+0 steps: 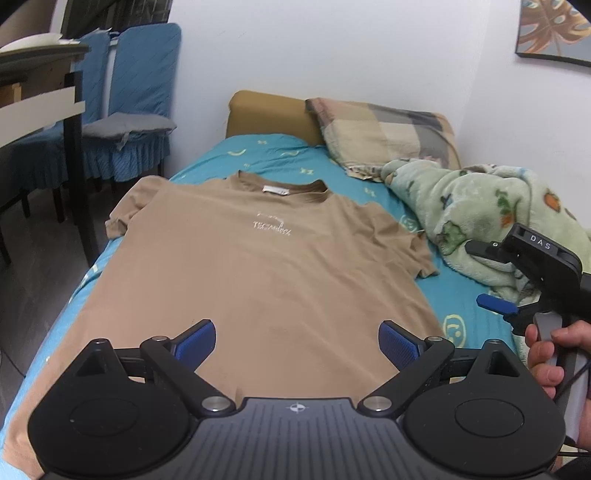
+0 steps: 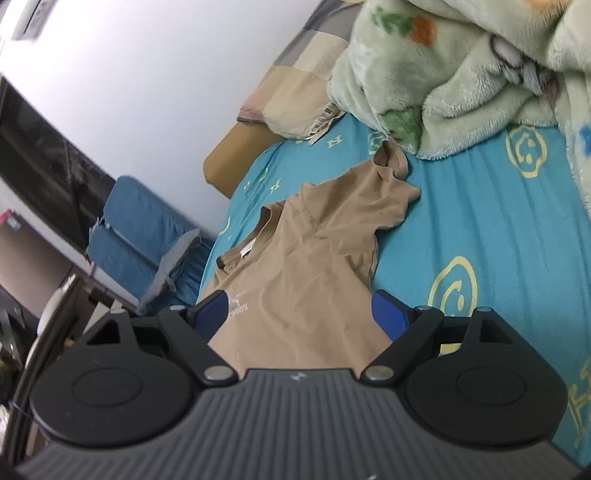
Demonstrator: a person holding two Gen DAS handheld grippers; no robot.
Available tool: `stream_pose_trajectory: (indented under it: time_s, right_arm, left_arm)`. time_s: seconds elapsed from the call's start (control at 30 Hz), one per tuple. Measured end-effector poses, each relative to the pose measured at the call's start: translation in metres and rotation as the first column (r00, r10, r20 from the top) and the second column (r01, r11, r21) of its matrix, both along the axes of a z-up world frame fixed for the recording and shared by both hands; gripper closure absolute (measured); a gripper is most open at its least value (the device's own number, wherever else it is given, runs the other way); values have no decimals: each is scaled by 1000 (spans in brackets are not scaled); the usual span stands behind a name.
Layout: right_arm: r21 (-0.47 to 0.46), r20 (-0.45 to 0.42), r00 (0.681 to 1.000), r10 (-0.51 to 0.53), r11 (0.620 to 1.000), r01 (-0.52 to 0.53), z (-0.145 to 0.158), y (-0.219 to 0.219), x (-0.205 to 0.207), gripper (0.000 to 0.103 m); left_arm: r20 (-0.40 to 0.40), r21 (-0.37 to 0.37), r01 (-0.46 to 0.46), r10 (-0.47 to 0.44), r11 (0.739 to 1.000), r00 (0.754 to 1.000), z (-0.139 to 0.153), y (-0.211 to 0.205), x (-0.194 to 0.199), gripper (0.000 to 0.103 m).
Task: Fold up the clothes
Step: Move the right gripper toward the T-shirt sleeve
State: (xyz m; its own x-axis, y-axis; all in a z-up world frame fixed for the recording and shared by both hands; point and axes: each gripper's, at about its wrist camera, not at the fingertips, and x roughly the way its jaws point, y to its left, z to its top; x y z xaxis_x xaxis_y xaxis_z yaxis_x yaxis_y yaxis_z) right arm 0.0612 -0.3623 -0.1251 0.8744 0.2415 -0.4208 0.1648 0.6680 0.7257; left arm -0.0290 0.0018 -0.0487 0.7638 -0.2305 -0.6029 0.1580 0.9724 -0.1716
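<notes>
The setting is a domestic bedroom. A bed with a turquoise patterned sheet (image 1: 280,151) carries a checked pillow (image 1: 384,129) and a crumpled fleece blanket (image 1: 476,206). Chairs with blue quilted covers (image 1: 140,74) stand beside a dark table (image 1: 40,62). A framed leaf picture (image 1: 554,29) hangs on the white wall.

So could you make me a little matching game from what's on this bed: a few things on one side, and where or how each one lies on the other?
Things:
1. T-shirt
2. Fleece blanket
3. Checked pillow
4. Grey cushion

Descriptions:
A. on the blue chair
B. spread flat, print up
C. leaning on the tan headboard
D. bunched at the bed's right side

Pairs: 1-B, 2-D, 3-C, 4-A
</notes>
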Motion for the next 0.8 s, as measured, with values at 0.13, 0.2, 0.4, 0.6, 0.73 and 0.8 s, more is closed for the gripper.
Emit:
stream_pose_trajectory:
  time_s: [0.13, 0.2, 0.4, 0.6, 0.73, 0.8]
  right_arm:
    - [-11, -19, 1000, -21, 1000, 20, -9, -6, 14, 17]
    - [-22, -31, 999, -33, 999, 33, -14, -8, 21, 17]
    - [72, -88, 993, -81, 994, 87, -45, -26, 39, 20]
    - [166, -86, 990, -113, 978, 126, -67, -38, 52, 20]
    - [224, -80, 989, -124, 965, 139, -81, -42, 63, 20]
    - [246, -86, 988, -127, 959, 144, -89, -45, 69, 20]
  left_arm:
    - [-19, -7, -25, 25, 1000, 999, -5, 1, 5, 7]
    - [-25, -7, -34, 33, 999, 999, -7, 1, 7, 7]
    - [-35, 6, -40, 41, 999, 999, -13, 1, 11, 7]
    - [-43, 8, -39, 40, 999, 998, -17, -1, 14, 7]
    - [-50, 9, -44, 44, 999, 998, -20, -2, 16, 7]
    - [-50, 6, -43, 43, 999, 998, -21, -2, 16, 7]
